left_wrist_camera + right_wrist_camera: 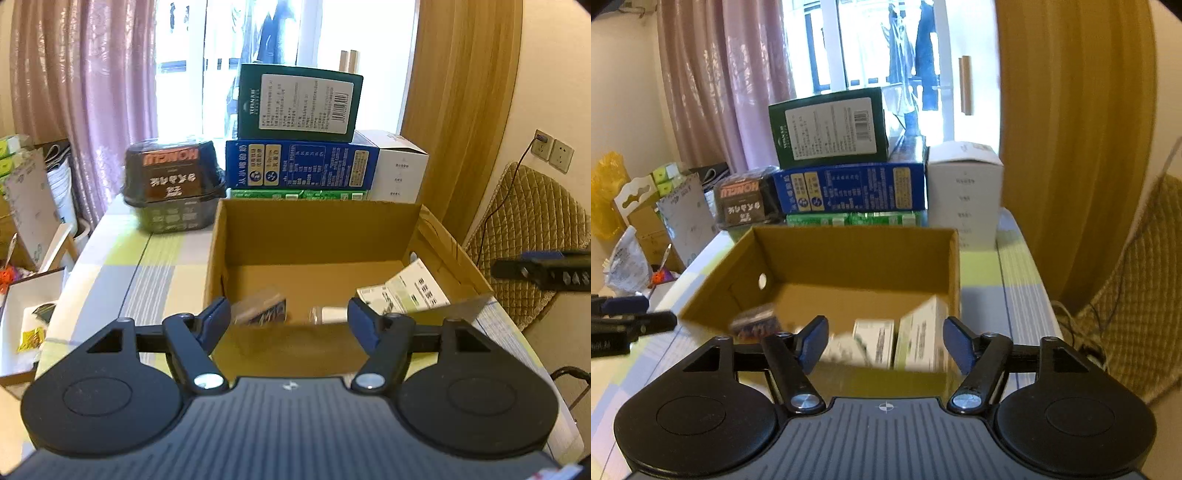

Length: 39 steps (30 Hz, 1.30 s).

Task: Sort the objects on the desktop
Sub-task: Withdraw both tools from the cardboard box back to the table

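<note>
While both grippers are hovering wide open and empty, the sorted things are lying inside the box.

Sitting on the checked table, the box is holding a blurred dark packet near its left wall, a small white bottle lying on its side just right of that, and a leaflet leaning against the right wall. The left gripper is hanging over the near rim with jaws spread wide and gripping nothing. The right gripper is doing likewise, its jaws standing far apart around empty air; from its view, pale cartons are resting by the near right corner (too blurred to read). Beyond the far wall, a green carton is sitting on a blue carton, with a dark tub standing left and a white carton right.
</note>
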Each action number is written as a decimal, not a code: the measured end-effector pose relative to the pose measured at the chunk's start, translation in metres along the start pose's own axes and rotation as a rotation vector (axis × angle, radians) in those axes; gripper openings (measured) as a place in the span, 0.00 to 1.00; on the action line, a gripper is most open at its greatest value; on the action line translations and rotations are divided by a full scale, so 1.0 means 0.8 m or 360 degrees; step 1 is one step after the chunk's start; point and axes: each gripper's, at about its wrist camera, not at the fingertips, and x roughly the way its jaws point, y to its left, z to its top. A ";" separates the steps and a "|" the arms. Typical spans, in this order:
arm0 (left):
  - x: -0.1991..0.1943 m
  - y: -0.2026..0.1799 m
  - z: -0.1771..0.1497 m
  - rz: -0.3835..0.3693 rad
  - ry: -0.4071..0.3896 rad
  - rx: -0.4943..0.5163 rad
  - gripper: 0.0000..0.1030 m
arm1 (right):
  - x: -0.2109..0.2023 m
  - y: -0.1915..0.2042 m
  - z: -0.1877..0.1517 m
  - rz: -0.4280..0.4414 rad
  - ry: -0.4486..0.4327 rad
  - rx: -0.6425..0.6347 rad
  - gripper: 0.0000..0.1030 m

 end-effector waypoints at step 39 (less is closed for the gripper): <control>-0.117 -0.021 -0.160 0.0070 0.0281 -0.0096 0.81 | -0.124 0.054 -0.195 0.0088 0.0252 -0.0044 0.84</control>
